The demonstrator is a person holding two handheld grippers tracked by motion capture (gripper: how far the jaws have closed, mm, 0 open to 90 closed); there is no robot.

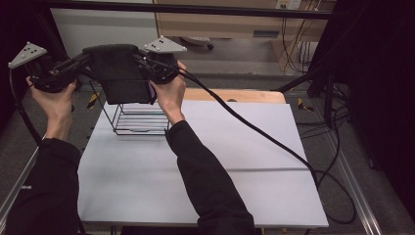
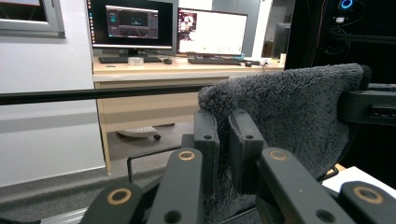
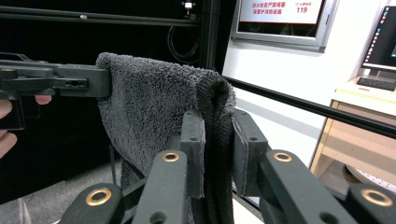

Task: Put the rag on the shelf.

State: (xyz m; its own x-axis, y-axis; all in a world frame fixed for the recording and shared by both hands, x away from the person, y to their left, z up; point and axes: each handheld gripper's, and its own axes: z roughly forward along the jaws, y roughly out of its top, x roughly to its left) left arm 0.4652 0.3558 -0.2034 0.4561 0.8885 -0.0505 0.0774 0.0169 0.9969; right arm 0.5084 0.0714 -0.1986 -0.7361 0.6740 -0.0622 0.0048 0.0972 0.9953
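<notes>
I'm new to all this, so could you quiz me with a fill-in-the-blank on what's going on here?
1. Both grippers hold up a dark grey ____.
2. The left gripper and right gripper are both ____ on it.
3. Below it on the white table stands a black wire ____.

Missing words: towel; shut; rack.

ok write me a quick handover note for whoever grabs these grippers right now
Left gripper: shut on one top corner of the dark grey towel.
Right gripper: shut on the other top corner.
Towel: held up in the air, stretched between the two grippers, hanging above the black wire rack at the far left of the white table.
Done: towel picked up and spread.
Left: probably lower it over the rack's top, then release both grippers.
</notes>
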